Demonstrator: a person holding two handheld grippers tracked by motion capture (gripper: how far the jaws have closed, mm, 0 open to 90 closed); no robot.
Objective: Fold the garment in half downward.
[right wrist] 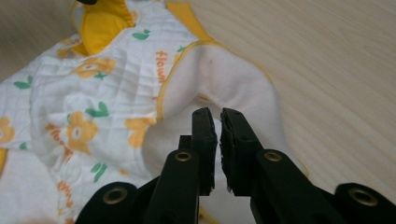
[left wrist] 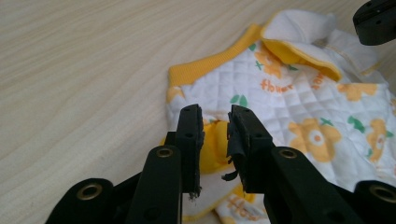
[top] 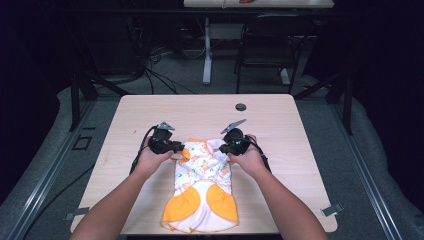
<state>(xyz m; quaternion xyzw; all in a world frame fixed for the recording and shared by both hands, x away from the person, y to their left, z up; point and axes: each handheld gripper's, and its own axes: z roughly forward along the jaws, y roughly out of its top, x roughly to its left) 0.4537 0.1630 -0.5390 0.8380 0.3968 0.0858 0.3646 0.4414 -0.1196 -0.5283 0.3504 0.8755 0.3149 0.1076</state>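
Note:
A baby garment (top: 202, 185) lies on the wooden table (top: 150, 110). It is white quilted cloth with orange flowers and yellow trim, and its yellow feet point toward the front edge. My left gripper (top: 177, 148) is at the garment's upper left edge. In the left gripper view its jaws (left wrist: 215, 116) stand a little apart, with a yellow cuff of the garment (left wrist: 303, 107) pinched between them. My right gripper (top: 222, 148) is at the upper right edge. Its jaws (right wrist: 218, 116) are nearly together on a raised fold of the garment's white lining (right wrist: 224, 79).
A dark round hole (top: 240, 107) is in the table near its far edge. Metal clips (top: 331, 210) sit at the front corners. Beyond the table are a black chair (top: 272, 45), another table's leg (top: 207, 55) and cables on the floor.

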